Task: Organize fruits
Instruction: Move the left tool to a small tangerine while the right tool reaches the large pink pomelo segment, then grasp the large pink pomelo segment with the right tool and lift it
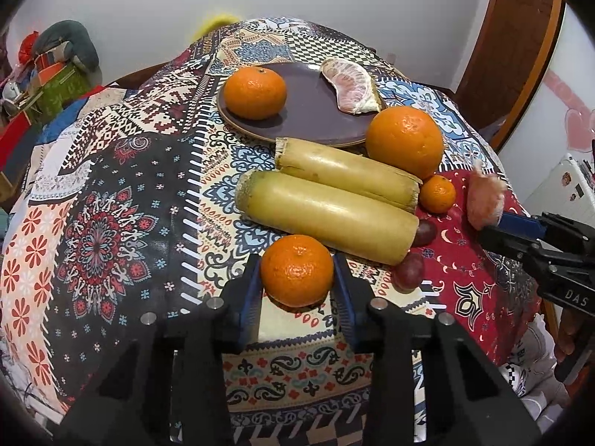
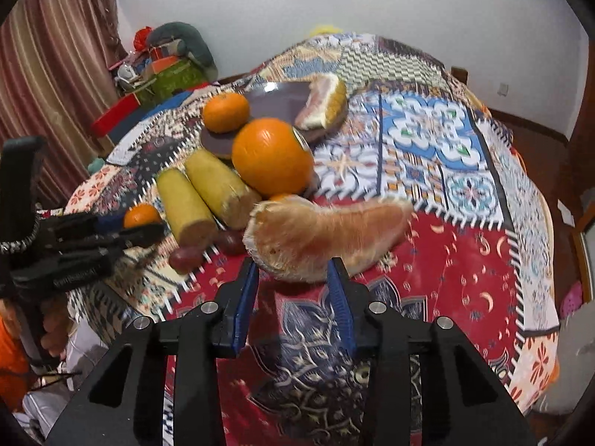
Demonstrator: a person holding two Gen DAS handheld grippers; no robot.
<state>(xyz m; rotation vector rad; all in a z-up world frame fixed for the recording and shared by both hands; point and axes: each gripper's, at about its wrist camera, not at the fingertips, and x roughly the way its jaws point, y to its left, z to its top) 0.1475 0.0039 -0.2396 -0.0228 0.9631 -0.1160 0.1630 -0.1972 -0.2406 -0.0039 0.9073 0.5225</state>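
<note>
My left gripper (image 1: 297,278) is shut on a mandarin (image 1: 296,270) near the table's front, just before two yellow sugarcane pieces (image 1: 327,215). My right gripper (image 2: 293,278) is shut on a peeled pomelo segment (image 2: 327,234), held above the red part of the cloth; it also shows in the left wrist view (image 1: 485,200). A brown plate (image 1: 308,111) holds another mandarin (image 1: 255,92) and a pomelo segment (image 1: 351,85). A large orange (image 1: 404,142) sits by the plate's rim, a small mandarin (image 1: 437,193) beside it, two grapes (image 1: 409,275) by the cane ends.
The round table wears a patterned patchwork cloth (image 1: 111,204). Boxes and bags (image 1: 48,74) are piled at the far left by the wall. A wooden door (image 1: 513,55) stands at the right. A curtain (image 2: 55,74) hangs at the left in the right wrist view.
</note>
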